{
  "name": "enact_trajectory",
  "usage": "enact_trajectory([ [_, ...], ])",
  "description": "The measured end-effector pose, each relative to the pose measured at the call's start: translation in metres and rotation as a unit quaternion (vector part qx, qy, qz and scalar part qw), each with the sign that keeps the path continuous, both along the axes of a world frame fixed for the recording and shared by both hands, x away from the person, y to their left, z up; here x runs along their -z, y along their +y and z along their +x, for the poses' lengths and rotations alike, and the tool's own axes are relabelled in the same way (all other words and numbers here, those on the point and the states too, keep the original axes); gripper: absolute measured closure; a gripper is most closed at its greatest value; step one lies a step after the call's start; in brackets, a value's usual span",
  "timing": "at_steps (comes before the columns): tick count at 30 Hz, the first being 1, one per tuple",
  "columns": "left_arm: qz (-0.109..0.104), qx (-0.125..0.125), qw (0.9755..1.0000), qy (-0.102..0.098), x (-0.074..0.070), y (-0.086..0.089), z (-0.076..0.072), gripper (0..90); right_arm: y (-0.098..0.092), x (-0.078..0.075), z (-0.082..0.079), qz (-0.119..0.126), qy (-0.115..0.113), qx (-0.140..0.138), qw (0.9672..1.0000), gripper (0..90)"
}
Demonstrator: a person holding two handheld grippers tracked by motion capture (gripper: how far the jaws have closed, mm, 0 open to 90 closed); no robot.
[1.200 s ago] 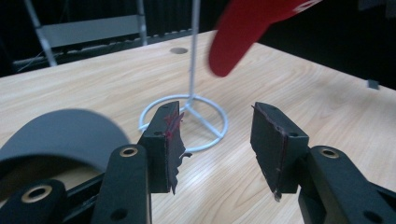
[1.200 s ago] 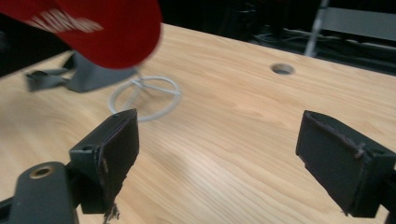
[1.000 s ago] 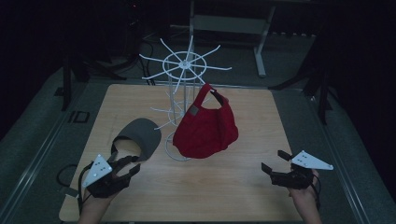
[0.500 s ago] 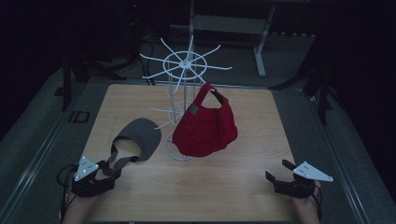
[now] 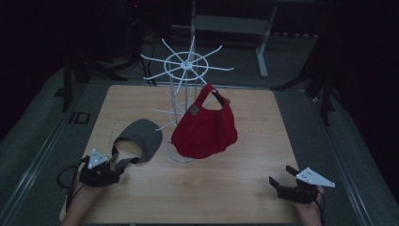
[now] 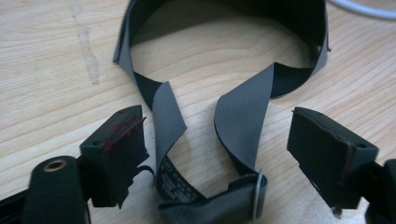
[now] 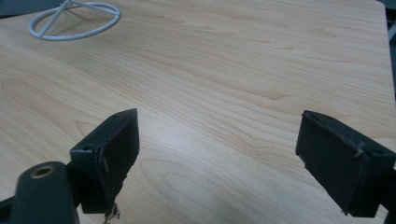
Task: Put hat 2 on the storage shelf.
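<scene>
A: Just ahead of the left tool (image 5: 113,162), the grey visor (image 5: 141,139) lies flat on the counter (image 5: 235,188), its strap looping back between the jaws.

B: Is the left tool gripping that strap?

A: No. In the left gripper view the left tool (image 6: 217,154) stands wide, its jaws have just been opening, and the visor's strap (image 6: 238,121) with its buckle lies loose between the pads without touching them.

B: And the right tool (image 5: 278,176)?

A: Wide as well, with nothing in it. The right gripper view has the right tool (image 7: 217,154) over bare wood, with the ring foot of the white wire rack (image 7: 74,21) far ahead and to its left.

B: Anything holding something?

A: The white wire rack (image 5: 186,75) carries a red cap (image 5: 204,129), which hangs from one of its arms, beyond the visor and to the right of it as seen from the left tool.

B: What is hard to read?

A: The high view is dim. The cap covers part of the rack's stem, and which arm bears it I cannot tell. The visor's brim is cut off at the top of the left gripper view.
</scene>
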State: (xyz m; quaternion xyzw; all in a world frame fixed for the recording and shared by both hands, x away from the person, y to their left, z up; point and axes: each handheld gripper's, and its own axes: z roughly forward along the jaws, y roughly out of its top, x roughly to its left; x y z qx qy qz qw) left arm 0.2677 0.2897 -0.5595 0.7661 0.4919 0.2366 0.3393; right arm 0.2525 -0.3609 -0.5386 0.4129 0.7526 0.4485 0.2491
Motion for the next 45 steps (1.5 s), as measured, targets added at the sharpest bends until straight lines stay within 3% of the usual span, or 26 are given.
enact_trajectory([
  [3, 0.005, 0.01, 0.9999, 0.008, 0.002, -0.003, 0.002, 28.8, -0.001, 0.001, 0.001, 0.005, 0.001, 0.002, 1.0, 13.4],
  [4, 0.016, 0.014, 0.9997, 0.015, 0.004, -0.005, 0.003, 36.3, -0.002, 0.001, 0.002, 0.008, 0.006, 0.004, 0.9999, 13.4],
  [6, 0.019, 0.015, 0.9996, 0.016, 0.005, -0.006, 0.004, 38.7, -0.003, 0.002, 0.002, 0.008, 0.005, 0.006, 0.9999, 13.5],
  [7, 0.016, 0.018, 0.9995, 0.018, 0.005, -0.006, 0.004, 45.0, -0.003, 0.004, 0.002, 0.005, 0.003, 0.016, 0.9999, 14.0],
  [9, 0.01, 0.014, 0.9996, 0.022, 0.005, -0.006, 0.005, 47.9, -0.003, 0.004, 0.002, -0.001, -0.001, 0.019, 0.9998, 14.0],
  [13, 0.014, 0.01, 0.9996, 0.023, 0.003, -0.005, 0.005, 69.6, -0.005, 0.007, 0.002, 0.0, -0.004, 0.026, 0.9996, 14.0],
  [16, 0.029, 0.0, 0.9995, 0.015, 0.003, -0.005, 0.004, 86.9, -0.006, 0.009, 0.003, -0.002, -0.001, 0.035, 0.9994, 14.0],
  [20, 0.011, -0.009, 0.9998, -0.016, -0.006, -0.001, -0.001, 88.5, -0.011, 0.012, 0.004, 0.026, 0.003, 0.043, 0.9987, 14.0],
  [24, 0.0, -0.016, 0.9984, -0.054, -0.024, 0.003, -0.005, 88.6, -0.014, 0.014, 0.006, 0.031, 0.011, 0.053, 0.998, 14.0],
  [27, 0.004, -0.018, 0.9963, -0.084, -0.039, 0.003, -0.007, 88.7, -0.012, 0.015, 0.007, 0.02, 0.011, 0.065, 0.9976, 14.0],
  [32, -0.012, -0.019, 0.9917, -0.126, -0.061, 0.002, -0.01, 88.7, -0.008, 0.017, 0.009, 0.003, 0.017, 0.076, 0.9969, 13.6],
  [36, -0.026, -0.013, 0.9887, -0.147, -0.075, 0.0, -0.011, 88.7, -0.008, 0.017, 0.01, -0.002, 0.008, 0.097, 0.9952, 12.7],
  [45, -0.032, -0.001, 0.9829, -0.182, -0.104, -0.011, -0.009, 88.7, -0.013, 0.017, 0.007, 0.016, 0.008, 0.122, 0.9924, 12.8],
])
